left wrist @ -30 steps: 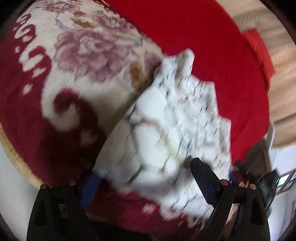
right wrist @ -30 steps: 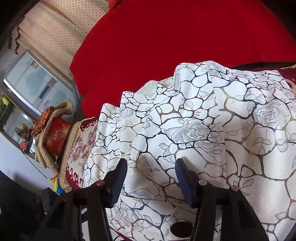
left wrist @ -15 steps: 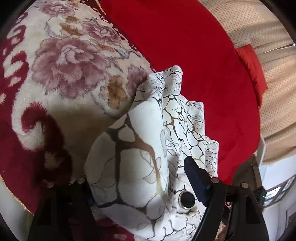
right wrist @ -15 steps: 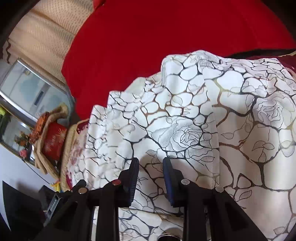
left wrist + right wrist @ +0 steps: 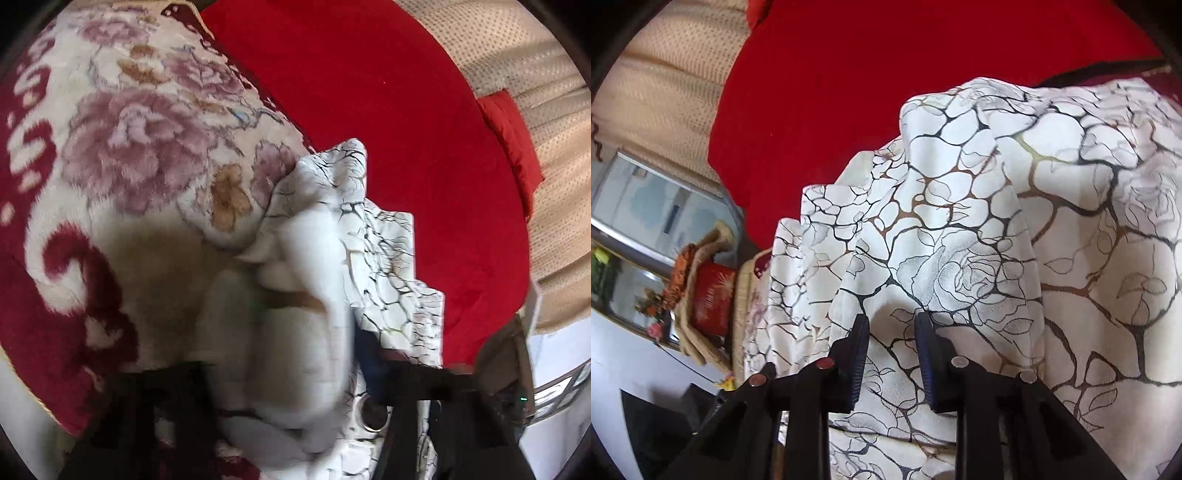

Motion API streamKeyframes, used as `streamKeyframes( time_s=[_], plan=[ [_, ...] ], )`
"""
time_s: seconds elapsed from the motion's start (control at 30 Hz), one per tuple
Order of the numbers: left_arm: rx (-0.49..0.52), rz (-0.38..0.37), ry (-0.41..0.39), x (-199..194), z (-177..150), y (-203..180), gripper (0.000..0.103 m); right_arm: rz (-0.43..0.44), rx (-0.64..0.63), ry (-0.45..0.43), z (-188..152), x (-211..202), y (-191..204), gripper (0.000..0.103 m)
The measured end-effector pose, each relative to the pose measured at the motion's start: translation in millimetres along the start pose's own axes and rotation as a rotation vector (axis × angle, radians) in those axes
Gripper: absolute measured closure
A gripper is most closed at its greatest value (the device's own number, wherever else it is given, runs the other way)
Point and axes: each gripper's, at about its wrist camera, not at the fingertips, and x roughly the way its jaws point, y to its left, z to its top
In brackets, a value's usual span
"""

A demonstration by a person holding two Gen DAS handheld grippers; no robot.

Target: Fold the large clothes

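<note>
1. The white garment (image 5: 979, 236), printed with black cracked lines and roses, fills the centre and right of the right wrist frame; in the left wrist frame it rises as a bunched ridge up the middle, blurred in its lower part
2. The right tongs (image 5: 892, 354) stand at the bottom centre of their frame, their blue pads drawn close, with a raised fold of the garment pinched between them; these jaws have just been closing
3. The left tongs (image 5: 295, 373) sit at the bottom of their frame, smeared by blur; a thick bundle of the garment lies between the dark fingers, and the jaws have just been closing on it, though whether both pads press the cloth I cannot tell
4. A round metal button (image 5: 373, 413) shows on the garment at the lower right of the left wrist frame, just beside the right-hand finger
5. The garment's stepped upper edge lies against a red blanket (image 5: 369, 92), which spreads bare across the top and right of the left wrist frame
6. A plush floral blanket (image 5: 129, 147) covers the left half of that frame, its edge curving down the lower left
7. A beige curtain (image 5: 665, 92) hangs at the upper left of the right wrist frame, with a red box (image 5: 713, 299) below it at the left edge
</note>
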Motion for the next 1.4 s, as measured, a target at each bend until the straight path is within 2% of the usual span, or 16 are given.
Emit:
streamKeyframes(
  time_s=[0.13,0.27,0.33,0.43,0.53,0.63,0.7,0.73,0.77,0.8,0.9,1.0,1.13,1.23,1.33,1.4],
  plan=[
    [0.076,0.000,-0.006,-4.4,6.3,-15.4,0.078,0.040,0.011,-0.054,6.4,-19.9,-1.3,0.071],
    [0.253,0.016,-0.082,-25.6,0.2,-56.2,0.082,-0.039,0.059,-0.059,15.7,-26.9,-20.7,0.071],
    [0.366,0.020,-0.116,-36.1,-5.8,-83.9,0.082,-0.037,0.115,0.033,18.2,-13.4,-39.9,0.072],
    [0.598,0.022,-0.174,-53.0,-27.6,-135.2,0.083,0.025,0.157,0.046,21.5,-19.0,-48.9,0.072],
    [0.812,0.034,-0.201,-58.7,-61.4,-180.4,0.083,0.086,0.183,0.009,25.9,-35.9,-55.1,0.071],
    [1.000,0.017,-0.186,-54.0,-104.9,-215.9,0.084,0.162,0.204,-0.058,34.7,-63.1,-66.9,0.071],
    [1.109,0.011,-0.162,-46.6,-136.0,-231.2,0.086,0.214,0.232,-0.105,40.5,-80.9,-78.7,0.066],
    [1.189,0.006,-0.138,-38.8,-159.4,-237.8,0.086,0.237,0.244,-0.119,42.8,-87.2,-83.9,0.053],
    [1.246,0.005,-0.116,-31.6,-176.1,-240.3,0.087,0.267,0.268,-0.138,45.0,-94.9,-92.5,0.031],
    [1.292,0.005,-0.090,-23.3,-191.5,-240.7,0.087,0.286,0.286,-0.156,46.2,-100.0,-98.7,0.026],
    [1.361,0.025,0.021,6.6,-226.5,-230.5,0.088,0.331,0.322,-0.192,51.3,-112.6,-119.6,0.026],
    [1.388,0.034,0.016,12.6,-233.0,-222.6,0.088,0.290,0.361,-0.165,55.1,-108.0,-138.9,0.026],
    [1.371,0.001,0.016,3.3,-223.6,-225.0,0.088,0.262,0.387,-0.069,62.9,-88.6,-146.1,0.025],
    [1.364,-0.021,0.012,-7.3,-227.4,-223.9,0.088,0.243,0.312,-0.049,72.1,-75.2,-123.7,0.017],
    [1.378,-0.033,0.000,-11.1,-231.5,-216.1,0.088,0.262,0.231,-0.013,87.9,-62.7,-102.3,0.015],
    [1.379,-0.042,0.001,-11.0,-231.0,-214.8,0.088,0.233,0.163,0.005,94.8,-48.9,-81.3,0.011]
  ],
)
